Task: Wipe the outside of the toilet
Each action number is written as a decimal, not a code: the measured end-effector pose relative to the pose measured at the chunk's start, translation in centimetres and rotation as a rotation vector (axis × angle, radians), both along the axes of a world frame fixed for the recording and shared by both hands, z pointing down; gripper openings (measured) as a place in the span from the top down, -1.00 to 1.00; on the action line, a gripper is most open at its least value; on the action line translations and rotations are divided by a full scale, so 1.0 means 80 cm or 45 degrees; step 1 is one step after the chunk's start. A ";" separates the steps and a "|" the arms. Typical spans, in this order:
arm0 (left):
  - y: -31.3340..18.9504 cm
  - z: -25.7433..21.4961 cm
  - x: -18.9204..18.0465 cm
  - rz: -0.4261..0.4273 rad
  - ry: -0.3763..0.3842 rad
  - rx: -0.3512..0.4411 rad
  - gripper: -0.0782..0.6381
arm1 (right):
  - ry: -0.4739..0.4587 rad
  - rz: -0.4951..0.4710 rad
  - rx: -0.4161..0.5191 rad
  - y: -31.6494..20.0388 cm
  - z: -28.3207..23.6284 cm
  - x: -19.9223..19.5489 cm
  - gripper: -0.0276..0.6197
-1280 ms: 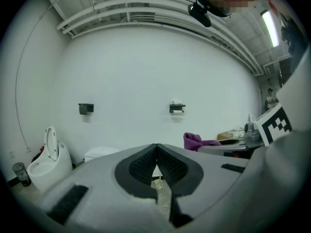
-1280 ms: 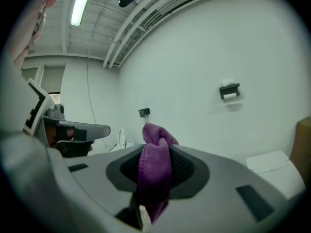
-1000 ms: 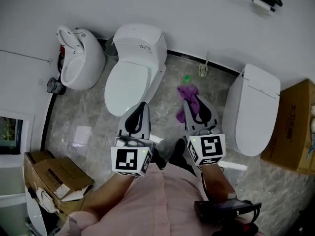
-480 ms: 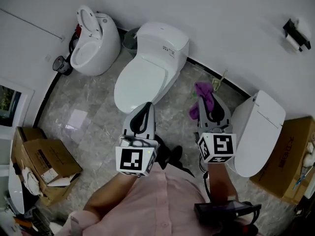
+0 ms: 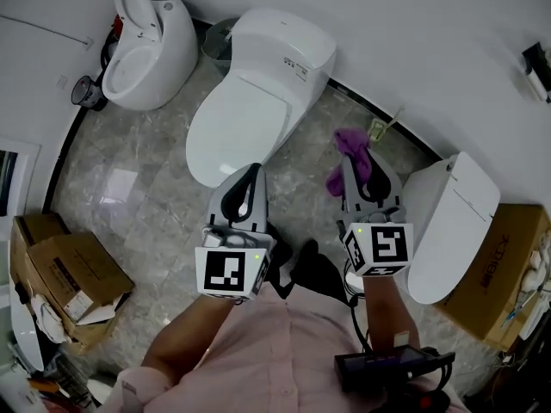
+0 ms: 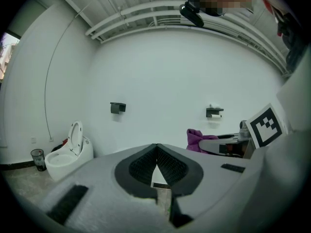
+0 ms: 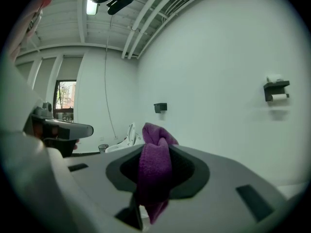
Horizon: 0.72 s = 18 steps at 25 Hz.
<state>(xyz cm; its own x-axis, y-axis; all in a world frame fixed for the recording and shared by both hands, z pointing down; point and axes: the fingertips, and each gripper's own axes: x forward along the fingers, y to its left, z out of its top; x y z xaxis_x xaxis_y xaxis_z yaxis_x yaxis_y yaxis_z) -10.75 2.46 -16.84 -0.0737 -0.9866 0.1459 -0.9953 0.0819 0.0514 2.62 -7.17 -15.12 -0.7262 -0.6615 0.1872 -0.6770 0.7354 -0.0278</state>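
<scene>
A white toilet (image 5: 250, 101) with its lid down stands against the wall, ahead of both grippers in the head view. My left gripper (image 5: 251, 170) hovers just in front of its bowl rim, jaws shut with nothing between them (image 6: 156, 147). My right gripper (image 5: 353, 157) is shut on a purple cloth (image 5: 351, 147), held in the air to the right of that toilet, between it and another toilet. In the right gripper view the purple cloth (image 7: 154, 171) bunches up above the jaws and hangs down between them.
An open-lidded toilet (image 5: 145, 37) stands at the far left, and a third toilet (image 5: 448, 222) at the right. Cardboard boxes sit at the lower left (image 5: 65, 278) and right (image 5: 508, 269). A toilet brush (image 5: 380, 127) leans by the wall. Paper holders (image 6: 214, 112) hang on the wall.
The head view has swung, so the toilets sit higher and further left in frame. Both grippers have edged forward toward the middle toilet, the right still holding the cloth.
</scene>
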 end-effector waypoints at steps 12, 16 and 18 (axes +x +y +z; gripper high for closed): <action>-0.035 0.109 0.023 -0.070 -0.041 0.050 0.76 | -0.003 -0.070 -0.004 -0.065 0.152 0.001 0.58; -0.041 0.187 0.043 -0.052 -0.009 -0.020 0.76 | 0.001 -0.086 -0.018 -0.080 0.228 0.005 0.58; -0.045 0.225 0.051 -0.049 0.006 -0.003 0.76 | 0.001 -0.086 -0.031 -0.089 0.272 0.005 0.58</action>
<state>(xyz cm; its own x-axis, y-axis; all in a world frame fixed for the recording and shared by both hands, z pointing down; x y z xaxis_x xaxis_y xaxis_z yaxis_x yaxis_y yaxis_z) -6.64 -1.12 1.15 -0.1109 -0.9826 0.1490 -0.9911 0.1204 0.0560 3.02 -14.26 6.66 -0.7688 -0.6063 0.2035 -0.6260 0.7785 -0.0456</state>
